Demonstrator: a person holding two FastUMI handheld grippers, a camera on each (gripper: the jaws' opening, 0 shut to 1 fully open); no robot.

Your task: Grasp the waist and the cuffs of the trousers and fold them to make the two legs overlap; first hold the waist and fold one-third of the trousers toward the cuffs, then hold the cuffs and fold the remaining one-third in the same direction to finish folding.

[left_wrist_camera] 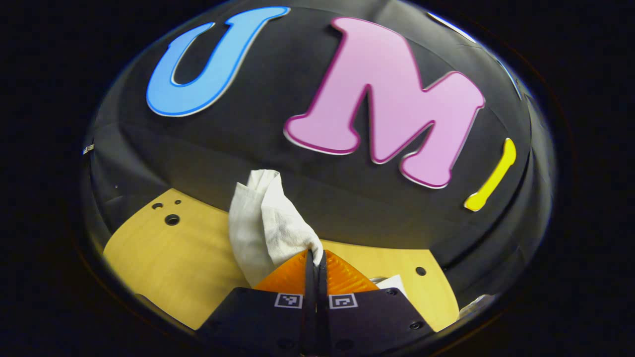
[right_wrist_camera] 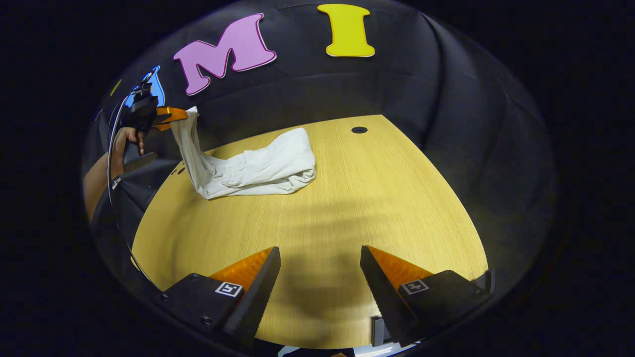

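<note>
Left gripper view: our left hand-held gripper is closed tight, fingers pinching an edge of the white trousers, cloth bunched up just ahead and left of the tips, lifted off the surface.

Right gripper view: right hand-held gripper is wide open, holding nothing, low over bare surface. Trousers lie far ahead-left, long axis running left-right, one end hoisted by the left hand-held gripper. Left is nearer; we judge the right must reach forward-left for the free end.

Recording booth: black cloth wall, wooden table
</note>
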